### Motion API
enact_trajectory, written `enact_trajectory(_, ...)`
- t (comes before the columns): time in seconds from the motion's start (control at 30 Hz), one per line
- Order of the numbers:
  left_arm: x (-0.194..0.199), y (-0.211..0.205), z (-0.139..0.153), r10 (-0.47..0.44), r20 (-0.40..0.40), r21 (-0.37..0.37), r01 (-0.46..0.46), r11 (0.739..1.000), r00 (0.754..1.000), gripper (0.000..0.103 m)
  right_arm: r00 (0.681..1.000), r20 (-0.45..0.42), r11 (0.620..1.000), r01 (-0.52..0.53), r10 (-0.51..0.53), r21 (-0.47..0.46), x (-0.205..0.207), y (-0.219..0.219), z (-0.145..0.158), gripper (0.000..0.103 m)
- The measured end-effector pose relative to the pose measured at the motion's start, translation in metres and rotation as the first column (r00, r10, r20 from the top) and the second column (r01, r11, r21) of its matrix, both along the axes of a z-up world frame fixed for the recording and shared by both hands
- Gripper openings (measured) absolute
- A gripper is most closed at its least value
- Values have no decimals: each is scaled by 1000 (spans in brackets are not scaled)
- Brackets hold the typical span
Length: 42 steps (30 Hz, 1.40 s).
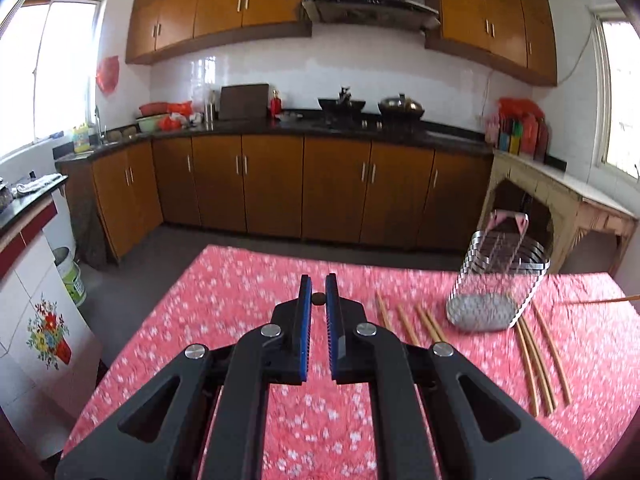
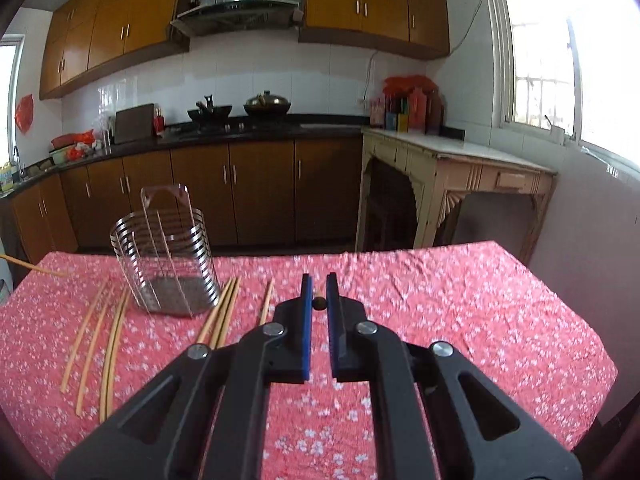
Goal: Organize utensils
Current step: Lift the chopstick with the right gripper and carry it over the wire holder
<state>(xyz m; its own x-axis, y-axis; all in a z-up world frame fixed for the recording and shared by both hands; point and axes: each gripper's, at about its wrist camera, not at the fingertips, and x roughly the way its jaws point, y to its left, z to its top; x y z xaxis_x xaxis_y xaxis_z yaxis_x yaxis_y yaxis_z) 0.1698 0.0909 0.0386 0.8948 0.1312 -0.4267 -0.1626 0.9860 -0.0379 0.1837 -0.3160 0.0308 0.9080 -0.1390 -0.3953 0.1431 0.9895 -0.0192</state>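
The thin pale wooden chopsticks lie loose on the bench, which is covered with a red cloth printed with small white flowers. They are spread on both sides of the upright holder of bright metal bands with a perforated floor. Three lie to one side of it and a few more to the other, close to its base, and one of these seems to touch it.

I judge the sticks to be very light, stiff and smooth. A stick may roll on the cloth or swivel in a hold taken near its tip, so a hold around the middle of its length, across the grain, looks safest. The holder looks light too, and its tall back plate makes it likely to tip if it is nudged.

The left gripper hangs over the bare cloth, well apart from the sticks. Its blue-padded jaws are drawn nearly together, with only a narrow slot between them and nothing in it. The right gripper is set the same way and is also empty, with one stick just beside its left finger.

That stick is partly hidden behind the right gripper's body, so its full length cannot be seen. Another stick is cut off at the frame edge, and it cannot be told whether it rests on the cloth or sticks out over the edge. The left view is motion-blurred, so the number of sticks there is uncertain.
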Motion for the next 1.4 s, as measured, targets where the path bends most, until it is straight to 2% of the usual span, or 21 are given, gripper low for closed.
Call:
enact_trajectory(0.3,8,8,26,17,52,-29,-16,999,998,7,997,83,1000,-5,4,4,14,0,41,8)
enact_trajectory(0.67,11,7,47,12,82,-21,-11,1000,997,7,993,113,999,-33,30,21,23,-4,74,8)
enact_trajectory(0.97,15,-8,69,-34,106,-28,37,999,994,7,990,121,994,-83,74,67,27,-2,100,8)
enact_trajectory(1.17,23,-33,103,-91,145,-39,98,994,985,7,974,186,989,-140,127,55,28,14,146,8)
enact_trajectory(1.27,27,-49,132,-128,191,-52,140,989,973,7,958,242,984,-172,156,47,27,26,177,8)
enact_trajectory(1.4,32,-71,170,-143,280,-59,165,984,949,7,939,289,978,-206,185,43,32,41,203,8)
